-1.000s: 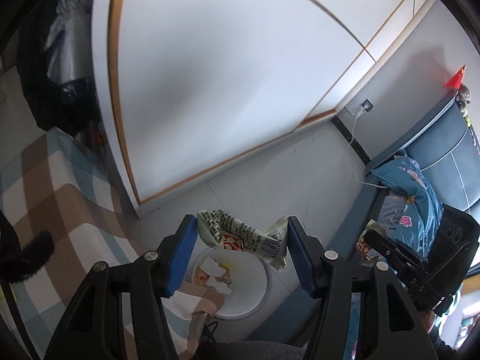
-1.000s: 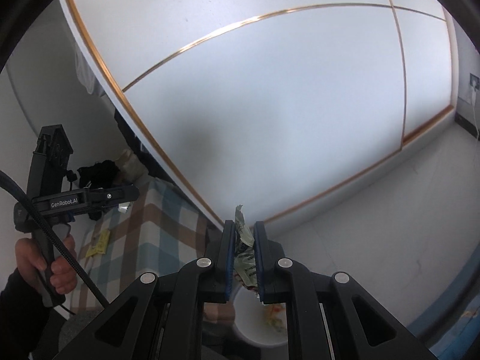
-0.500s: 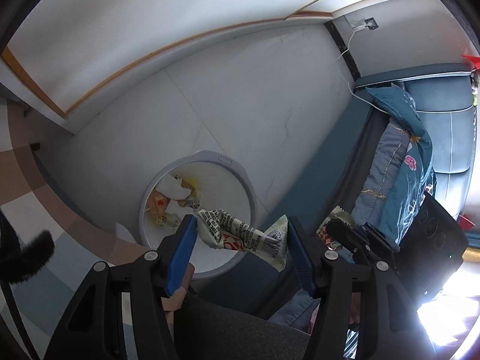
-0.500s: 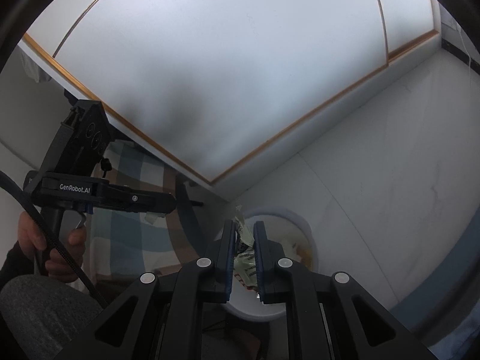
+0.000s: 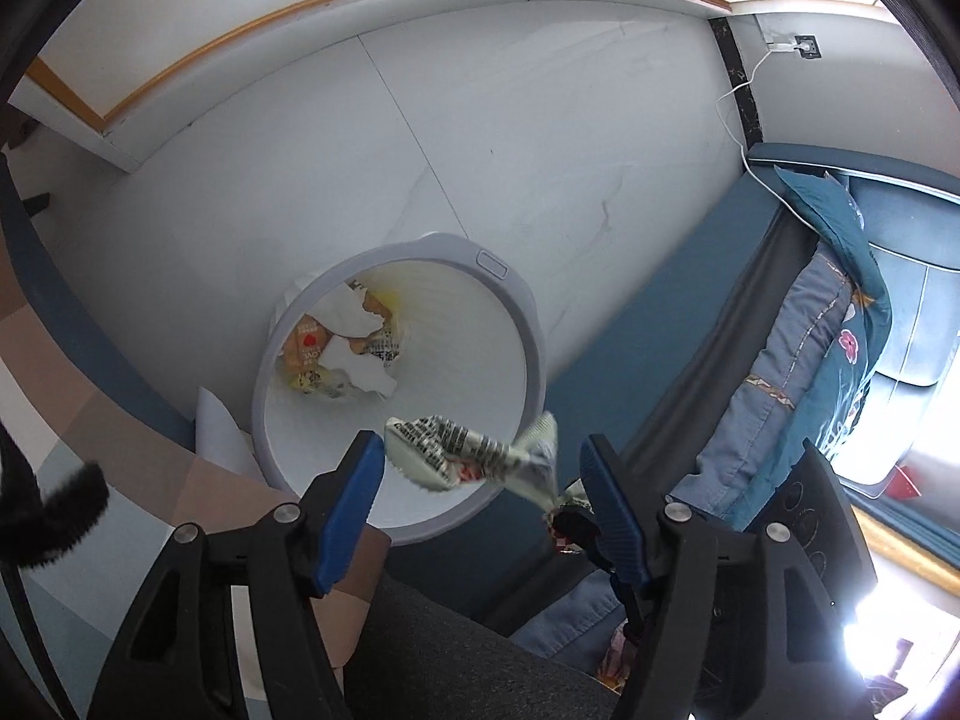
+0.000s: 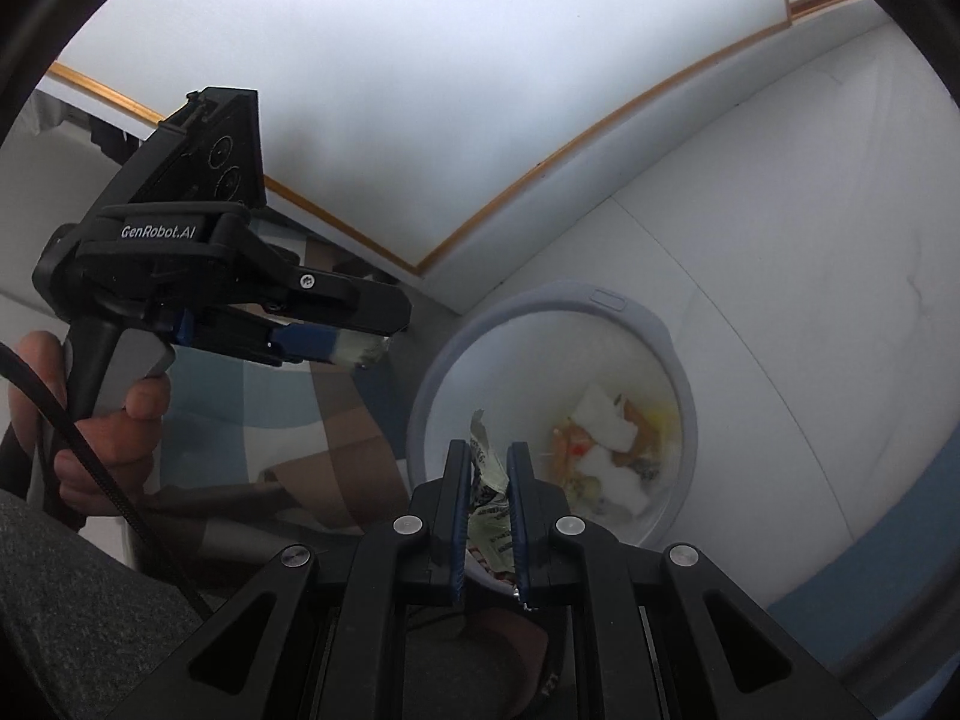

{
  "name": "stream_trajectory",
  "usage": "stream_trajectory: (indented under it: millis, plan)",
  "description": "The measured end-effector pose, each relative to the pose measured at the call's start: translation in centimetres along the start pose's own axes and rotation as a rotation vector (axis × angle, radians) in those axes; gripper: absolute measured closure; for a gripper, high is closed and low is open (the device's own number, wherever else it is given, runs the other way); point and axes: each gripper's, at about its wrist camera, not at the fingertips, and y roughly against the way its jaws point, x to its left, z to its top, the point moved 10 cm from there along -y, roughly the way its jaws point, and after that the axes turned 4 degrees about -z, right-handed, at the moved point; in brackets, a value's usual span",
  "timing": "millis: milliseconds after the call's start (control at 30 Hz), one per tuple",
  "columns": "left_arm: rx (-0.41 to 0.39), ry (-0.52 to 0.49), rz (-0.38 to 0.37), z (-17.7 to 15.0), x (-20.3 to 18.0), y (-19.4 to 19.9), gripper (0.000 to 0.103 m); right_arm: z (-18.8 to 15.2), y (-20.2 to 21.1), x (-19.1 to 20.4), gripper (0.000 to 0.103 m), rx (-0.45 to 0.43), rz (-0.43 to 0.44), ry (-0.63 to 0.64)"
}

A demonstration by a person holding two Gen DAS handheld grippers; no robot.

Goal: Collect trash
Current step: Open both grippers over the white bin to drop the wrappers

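A white round trash bin [image 5: 534, 324] stands on the floor with several wrappers and tissues [image 5: 348, 348] at its bottom. My left gripper [image 5: 480, 462] is open, and a crumpled printed wrapper [image 5: 474, 450] hangs between its blue pads over the bin's near rim. My right gripper [image 6: 487, 468] is shut on another crumpled wrapper [image 6: 489, 498], held over the bin [image 6: 672, 348]. The left gripper shows in the right wrist view [image 6: 336, 330], left of the bin, with wrapper at its tip.
A checked bedspread [image 5: 66, 372] lies left of the bin. A dark blue sofa edge [image 5: 648, 330] with a flowered cushion [image 5: 828, 330] runs on the right. A white wardrobe [image 6: 420, 60] stands behind. A cable [image 5: 738, 90] hangs from a wall socket.
Both grippers have tilted down and moved over the bin, which now fills the views. The left gripper's jaws look wider around its wrapper. The right stays shut on its wrapper.
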Motion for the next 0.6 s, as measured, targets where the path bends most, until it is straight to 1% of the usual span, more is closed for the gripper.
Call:
stream_trajectory:
  millis: [33, 100, 167, 300, 467, 600]
  plan:
    - [0.006, 0.005, 0.003, 0.0, 0.0, -0.2, 0.038, -0.1, -0.1, 0.0, 0.092, 0.005, 0.003, -0.002]
    - [0.008, 0.011, 0.017, -0.2, 0.2, -0.2, 0.030, -0.3, -0.3, 0.0, 0.092, 0.013, 0.003, 0.003]
    - [-0.006, 0.009, 0.026, -0.1, 0.2, 0.2, 0.029, -0.4, -0.2, -0.1, 0.092, 0.014, 0.003, 0.008]
    - [-0.055, 0.000, 0.077, 0.2, 0.8, 1.3, 0.022, -0.5, -0.8, -0.2, 0.092, 0.019, 0.000, -0.002]
    - [-0.157, -0.024, 0.138, 0.6, 0.8, 3.4, 0.022, -0.6, -1.8, 0.0, 0.092, 0.029, -0.002, -0.006]
    - [-0.214, -0.058, 0.178, 0.6, 0.6, 4.7, 0.022, -0.5, -2.1, 0.5, 0.092, 0.032, -0.004, 0.016]
